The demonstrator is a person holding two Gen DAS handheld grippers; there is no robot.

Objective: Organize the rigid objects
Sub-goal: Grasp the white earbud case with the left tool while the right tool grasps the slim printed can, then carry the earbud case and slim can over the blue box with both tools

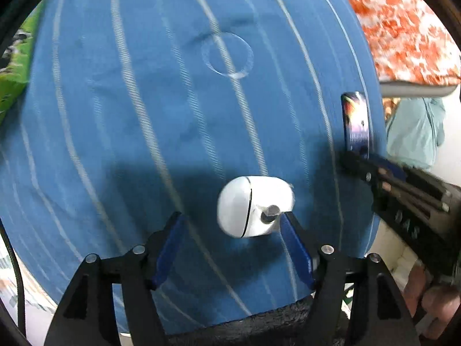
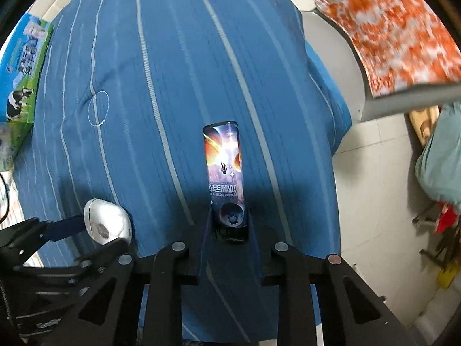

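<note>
A white rounded case (image 1: 253,209) lies on the blue striped bedspread (image 1: 144,101), just ahead of my left gripper (image 1: 230,222). The left gripper is open; its right fingertip (image 1: 288,222) touches the case's side. The case also shows in the right wrist view (image 2: 108,222). My right gripper (image 2: 230,222) is shut on the near end of a long flat box with a space picture (image 2: 224,170). The box points away along the bedspread (image 2: 173,72). It also shows in the left wrist view (image 1: 355,124) near the bed's right edge.
A green and blue milk carton box (image 2: 21,66) lies at the bed's left edge. An orange and white patterned cushion (image 2: 389,31) sits on a grey surface at the right. Tiled floor (image 2: 374,230) and clutter lie right of the bed. A stitched circle (image 1: 227,54) marks the bedspread.
</note>
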